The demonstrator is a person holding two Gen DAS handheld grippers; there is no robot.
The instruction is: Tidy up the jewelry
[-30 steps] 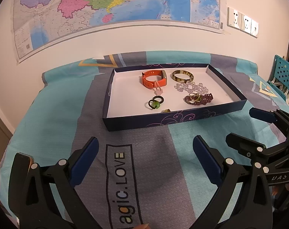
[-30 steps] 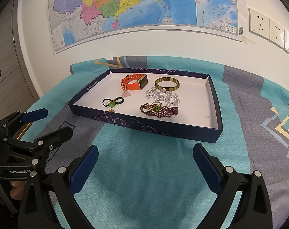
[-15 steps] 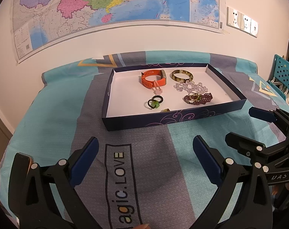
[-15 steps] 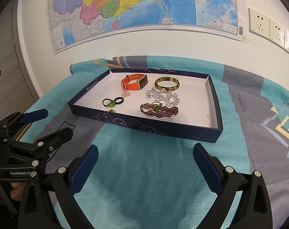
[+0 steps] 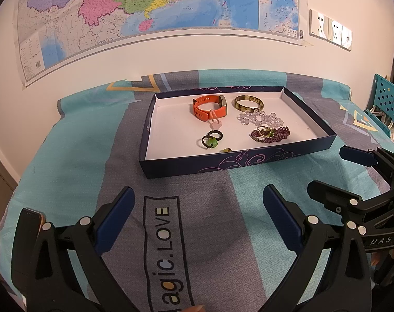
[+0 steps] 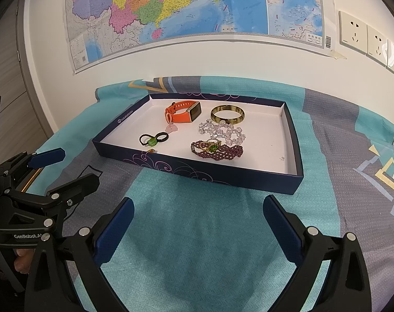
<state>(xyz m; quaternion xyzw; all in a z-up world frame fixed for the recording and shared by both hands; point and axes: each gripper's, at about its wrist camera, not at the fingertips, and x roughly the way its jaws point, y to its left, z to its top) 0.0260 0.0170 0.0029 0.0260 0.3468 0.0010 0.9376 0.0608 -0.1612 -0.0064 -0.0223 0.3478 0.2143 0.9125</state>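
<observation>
A shallow dark blue box (image 5: 186, 165) (image 6: 197, 174) with a white floor lies on the cloth. Inside it are an orange watch (image 5: 209, 107) (image 6: 182, 111), a brownish bangle (image 5: 248, 103) (image 6: 227, 114), a clear bead bracelet (image 5: 260, 119) (image 6: 222, 130), a purple bead bracelet (image 5: 271, 135) (image 6: 217, 152), two dark rings with a green stone (image 5: 211, 140) (image 6: 152, 140) and a small amber piece (image 5: 226, 150). My left gripper (image 5: 197, 215) and right gripper (image 6: 198, 221) both hang open and empty over the cloth in front of the box.
A teal and grey cloth (image 5: 74, 143) printed with ".LOVE" covers the table. A map (image 5: 145, 7) and wall sockets (image 6: 365, 39) are on the wall behind. A teal perforated crate (image 5: 386, 101) stands at the far right. A hand (image 6: 22, 257) holds the left gripper.
</observation>
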